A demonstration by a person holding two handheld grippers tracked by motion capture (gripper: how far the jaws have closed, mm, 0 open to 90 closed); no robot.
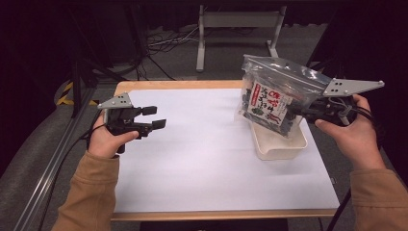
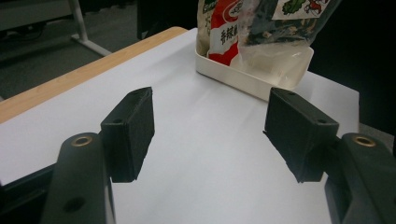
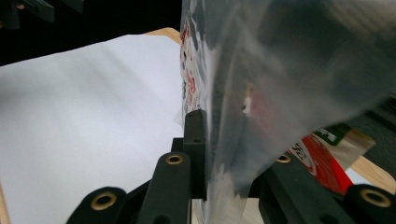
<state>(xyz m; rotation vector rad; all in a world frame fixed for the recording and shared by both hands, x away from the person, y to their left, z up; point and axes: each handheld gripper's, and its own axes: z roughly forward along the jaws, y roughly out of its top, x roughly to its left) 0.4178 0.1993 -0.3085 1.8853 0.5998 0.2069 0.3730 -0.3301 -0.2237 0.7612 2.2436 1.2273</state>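
**A:** What is the right gripper (image 1: pixel 294 111) doing?

**B:** It is clamping a clear bag (image 1: pixel 274 98) of snack packets, gripping the plastic on the bag's side at about 3 o'clock. In the right gripper view the film (image 3: pixel 261 93) is pinched flat between the two black jaws. The bag is hanging upright, with its bottom dipping into a white tray (image 1: pixel 284 144) that is sitting at about 2 o'clock on the table (image 1: pixel 202 144).

**B:** The left gripper (image 1: pixel 154 117) is hovering at 9 o'clock, well apart from the bag. Its jaws are standing wide with nothing between them, and they are pointing across the white tabletop toward the tray (image 2: pixel 233 77).

**A:** How should this step be done well?

**B:** My reading is that the bag is being lifted out of the tray or lowered into it; I cannot tell which. Either way, the grip is only on thin film, so it is worth keeping the clamp firm and moving slowly, or the plastic may slip. Keeping the bag vertical is helping its weight hang straight below the jaws. The bottom corner needs to be clearing the tray's rim, or the tray may tip or drag. The free left gripper could be steadying the tray's near wall.
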